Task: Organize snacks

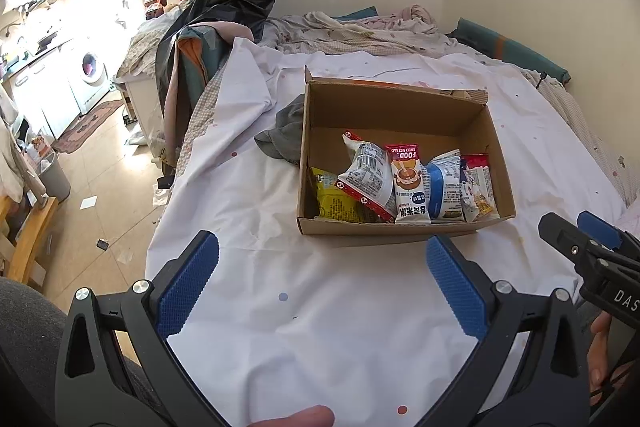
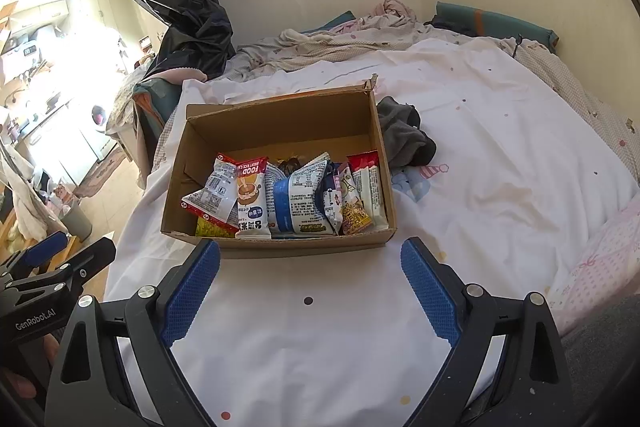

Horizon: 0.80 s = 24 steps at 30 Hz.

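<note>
One cardboard box (image 2: 280, 131) holds about six snack packets (image 2: 296, 203); both grippers (image 1: 322, 277) (image 2: 310, 277) gape wide, empty.

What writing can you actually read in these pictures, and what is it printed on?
"FOOD": red top of the rice cake packet standing in the cardboard box.
"GenRobot.AI": body of the left claw, seen from the right camera.
"DAS", cut off at the frame edge: body of the right claw.
Other packet print and barcodes: too small to read.
</note>
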### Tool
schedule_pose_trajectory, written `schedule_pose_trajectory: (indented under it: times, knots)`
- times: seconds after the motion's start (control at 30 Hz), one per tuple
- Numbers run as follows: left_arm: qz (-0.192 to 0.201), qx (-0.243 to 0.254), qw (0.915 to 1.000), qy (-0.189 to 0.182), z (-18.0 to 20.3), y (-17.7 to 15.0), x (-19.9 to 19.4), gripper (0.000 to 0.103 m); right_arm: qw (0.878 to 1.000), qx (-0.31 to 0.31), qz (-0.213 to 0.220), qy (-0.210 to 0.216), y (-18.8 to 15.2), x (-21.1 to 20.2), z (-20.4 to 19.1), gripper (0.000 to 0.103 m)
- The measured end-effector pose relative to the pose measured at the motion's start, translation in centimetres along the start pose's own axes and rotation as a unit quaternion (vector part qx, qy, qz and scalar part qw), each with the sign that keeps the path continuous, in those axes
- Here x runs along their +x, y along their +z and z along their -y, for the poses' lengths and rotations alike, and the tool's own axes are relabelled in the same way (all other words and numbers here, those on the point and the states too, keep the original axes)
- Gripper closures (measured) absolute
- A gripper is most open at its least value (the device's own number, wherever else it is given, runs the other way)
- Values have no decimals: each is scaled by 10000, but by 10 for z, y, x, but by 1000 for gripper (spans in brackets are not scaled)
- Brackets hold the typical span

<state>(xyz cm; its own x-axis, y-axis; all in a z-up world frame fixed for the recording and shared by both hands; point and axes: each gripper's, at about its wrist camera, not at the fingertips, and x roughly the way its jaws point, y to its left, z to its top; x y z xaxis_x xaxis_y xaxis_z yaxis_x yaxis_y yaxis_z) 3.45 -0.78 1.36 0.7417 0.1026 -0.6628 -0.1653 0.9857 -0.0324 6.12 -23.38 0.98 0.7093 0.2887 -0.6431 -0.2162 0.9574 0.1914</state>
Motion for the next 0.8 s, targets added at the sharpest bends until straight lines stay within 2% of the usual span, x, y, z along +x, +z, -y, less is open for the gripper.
schedule_pose_trajectory:
  times: [0.8]
  knots:
    - [-20,-12,10000,-75,0,0,-1,1,10000,2,-16,15,1,1,1,9]
